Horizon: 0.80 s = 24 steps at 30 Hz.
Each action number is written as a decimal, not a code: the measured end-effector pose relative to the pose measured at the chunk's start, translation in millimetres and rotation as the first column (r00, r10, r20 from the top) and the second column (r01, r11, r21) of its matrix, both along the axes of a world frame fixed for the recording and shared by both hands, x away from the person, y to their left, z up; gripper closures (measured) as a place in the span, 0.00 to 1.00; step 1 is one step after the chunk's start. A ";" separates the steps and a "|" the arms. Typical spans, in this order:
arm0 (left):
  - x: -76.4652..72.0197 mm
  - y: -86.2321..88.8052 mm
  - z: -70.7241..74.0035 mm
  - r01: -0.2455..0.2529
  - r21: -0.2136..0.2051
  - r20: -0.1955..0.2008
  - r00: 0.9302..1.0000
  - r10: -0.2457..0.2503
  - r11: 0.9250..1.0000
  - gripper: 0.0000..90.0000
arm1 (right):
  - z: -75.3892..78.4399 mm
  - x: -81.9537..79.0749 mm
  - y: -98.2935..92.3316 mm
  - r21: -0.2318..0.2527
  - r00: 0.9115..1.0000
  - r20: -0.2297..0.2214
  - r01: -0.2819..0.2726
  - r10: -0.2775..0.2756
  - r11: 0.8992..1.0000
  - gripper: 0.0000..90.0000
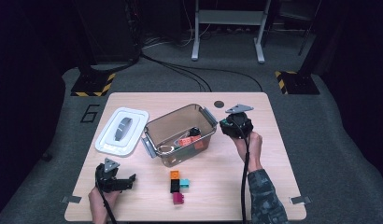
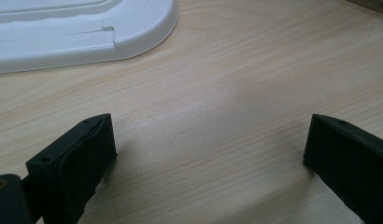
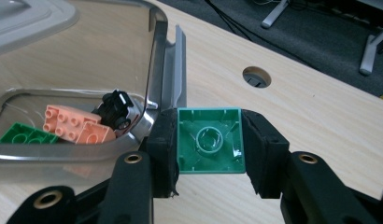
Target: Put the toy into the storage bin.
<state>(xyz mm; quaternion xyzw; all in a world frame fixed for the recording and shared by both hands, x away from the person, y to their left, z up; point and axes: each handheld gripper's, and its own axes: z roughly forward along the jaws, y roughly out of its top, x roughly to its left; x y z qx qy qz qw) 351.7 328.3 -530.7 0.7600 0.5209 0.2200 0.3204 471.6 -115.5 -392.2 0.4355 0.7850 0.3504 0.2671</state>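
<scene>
My right gripper (image 3: 209, 145) is shut on a green brick (image 3: 209, 140), whose hollow underside faces the camera. In the high view this gripper (image 1: 236, 125) hovers just right of the clear plastic bin (image 1: 157, 127). Inside the bin lie a salmon brick (image 3: 70, 122), a green brick (image 3: 26, 135) and a small black part (image 3: 116, 107). My left gripper (image 1: 116, 179) rests at the table's front left, and its jaws (image 2: 213, 154) stand wide open over bare wood. A cluster of orange, black, teal and magenta bricks (image 1: 179, 185) sits on the table in front of the bin.
The bin's white lid (image 1: 120, 130) lies flat to the left of the bin, and its corner (image 2: 87, 28) is ahead of my left gripper. A round cable hole (image 1: 219, 103) is in the tabletop behind the bin. Cables and stand legs cross the floor beyond the table.
</scene>
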 end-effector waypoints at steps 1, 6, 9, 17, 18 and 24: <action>0.0 0.0 0.0 0.000 0.000 0.000 1.000 0.000 1.000 0.02 | 1.8 1.0 1.1 0.005 1.000 -0.002 0.004 -0.004 1.000 0.65; 0.0 0.0 0.0 0.000 0.000 0.000 1.000 0.000 1.000 0.02 | 10.8 5.8 5.4 -0.006 1.000 0.026 -0.003 0.003 1.000 0.65; 0.0 0.0 0.0 0.000 0.000 0.000 1.000 0.000 1.000 0.02 | 16.5 7.5 10.1 -0.007 0.999 0.038 -0.012 0.012 1.000 0.65; 0.0 0.0 0.0 0.000 0.000 0.000 1.000 0.000 1.000 0.02 | 24.7 7.4 30.3 -0.019 0.997 0.042 -0.065 0.066 0.998 0.65; 0.0 0.0 0.0 0.000 0.000 0.000 1.000 0.000 1.000 0.02 | 24.7 6.9 32.8 -0.021 0.997 0.034 -0.070 0.071 0.997 0.65; 0.0 0.0 0.0 0.000 0.000 0.000 1.000 0.000 1.000 0.02 | 21.0 6.7 46.8 -0.013 0.994 0.006 -0.112 0.112 0.994 0.65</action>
